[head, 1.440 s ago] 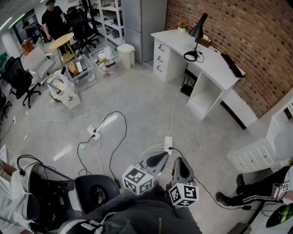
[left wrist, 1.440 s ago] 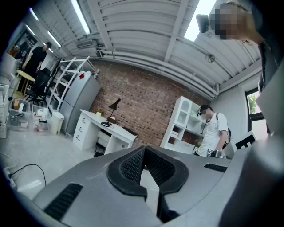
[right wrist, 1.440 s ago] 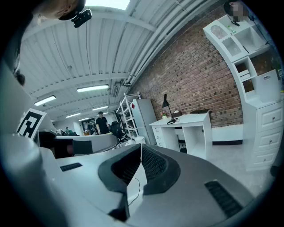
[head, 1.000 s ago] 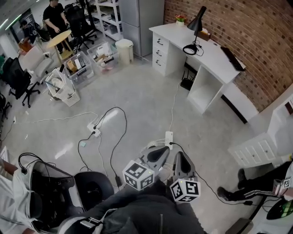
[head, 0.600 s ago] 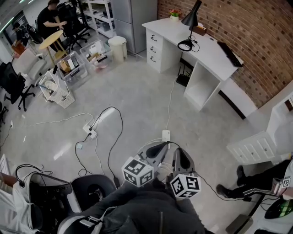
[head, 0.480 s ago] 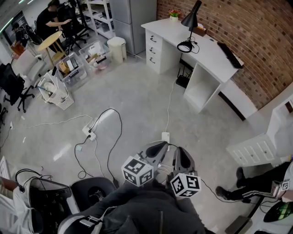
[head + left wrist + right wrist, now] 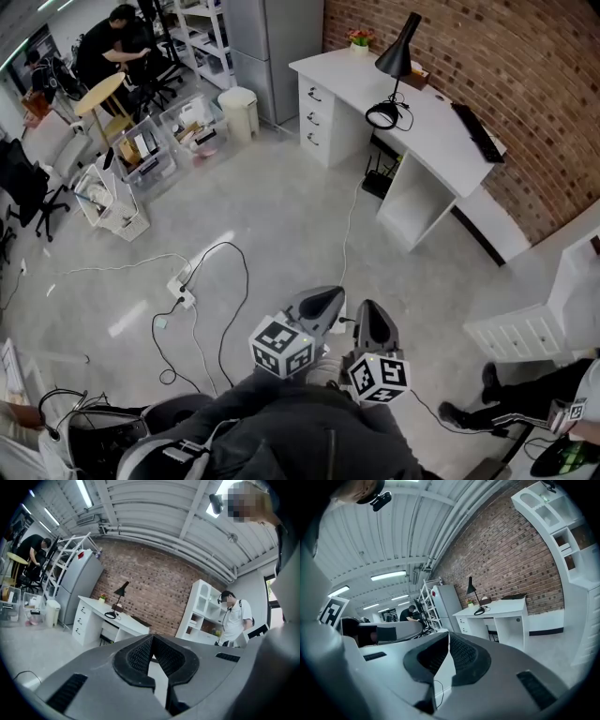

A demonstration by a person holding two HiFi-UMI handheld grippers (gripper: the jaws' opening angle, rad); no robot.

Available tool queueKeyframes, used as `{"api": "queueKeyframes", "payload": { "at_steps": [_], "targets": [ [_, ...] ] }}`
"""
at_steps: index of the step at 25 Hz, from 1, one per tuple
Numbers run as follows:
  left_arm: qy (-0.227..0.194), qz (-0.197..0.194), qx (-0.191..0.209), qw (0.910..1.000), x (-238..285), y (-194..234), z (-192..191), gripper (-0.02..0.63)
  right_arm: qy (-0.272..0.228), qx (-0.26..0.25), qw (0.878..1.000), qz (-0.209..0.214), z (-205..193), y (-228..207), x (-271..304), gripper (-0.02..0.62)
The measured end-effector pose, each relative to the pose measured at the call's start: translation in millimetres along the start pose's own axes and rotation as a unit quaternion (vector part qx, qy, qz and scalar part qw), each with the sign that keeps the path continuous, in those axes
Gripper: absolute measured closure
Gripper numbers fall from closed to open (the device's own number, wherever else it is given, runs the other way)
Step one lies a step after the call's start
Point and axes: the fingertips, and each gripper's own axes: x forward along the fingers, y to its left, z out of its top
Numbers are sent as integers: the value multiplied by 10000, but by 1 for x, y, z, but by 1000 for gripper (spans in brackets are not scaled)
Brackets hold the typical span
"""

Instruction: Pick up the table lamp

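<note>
Grey floor (image 7: 281,206): we see it spread wide under us, with black and white cables (image 7: 220,291) lying on it at the left.
Far left: a person in black (image 7: 108,47) bends over a round table (image 7: 98,92). Clear boxes (image 7: 141,155) full of stuff and a white bin (image 7: 239,105) stand near it.
Left tongs (image 7: 323,302): we hold them low in the middle, over the bare floor. They are shut tight, and nothing is between them.
Right tongs (image 7: 368,311): we hold them just beside the left ones. They are shut too, with nothing in them.
Table lamp (image 7: 397,58): it is black and stands upright on the white worktop (image 7: 441,141), close to the brick wall (image 7: 506,66). Its ring-shaped foot rests on the worktop. It is well apart from both tongs, and both tongs views show it small and far ahead.
On the worktop: a small pot with flowers (image 7: 358,39) sits at the far corner, and a dark keyboard (image 7: 478,131) lies to the right of the lamp. Drawers (image 7: 314,117) are at the left end.
Far right: we see a white shelf unit (image 7: 577,272), and a dark trouser leg and shoe (image 7: 487,411) at the bottom corner.
</note>
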Motion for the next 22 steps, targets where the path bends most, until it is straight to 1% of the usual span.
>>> {"api": "queueKeyframes", "payload": {
  "at_steps": [10, 17, 22],
  "targets": [
    [105, -143, -2, 9998, 57, 60, 31, 600, 26, 93, 9995, -315, 18, -23, 72, 581],
    [199, -186, -106, 9996, 79, 96, 45, 600, 141, 92, 9995, -285, 24, -21, 122, 581],
    [170, -279, -35, 9995, 91, 122, 57, 600, 36, 82, 9996, -270, 28, -18, 158, 581]
  ]
}}
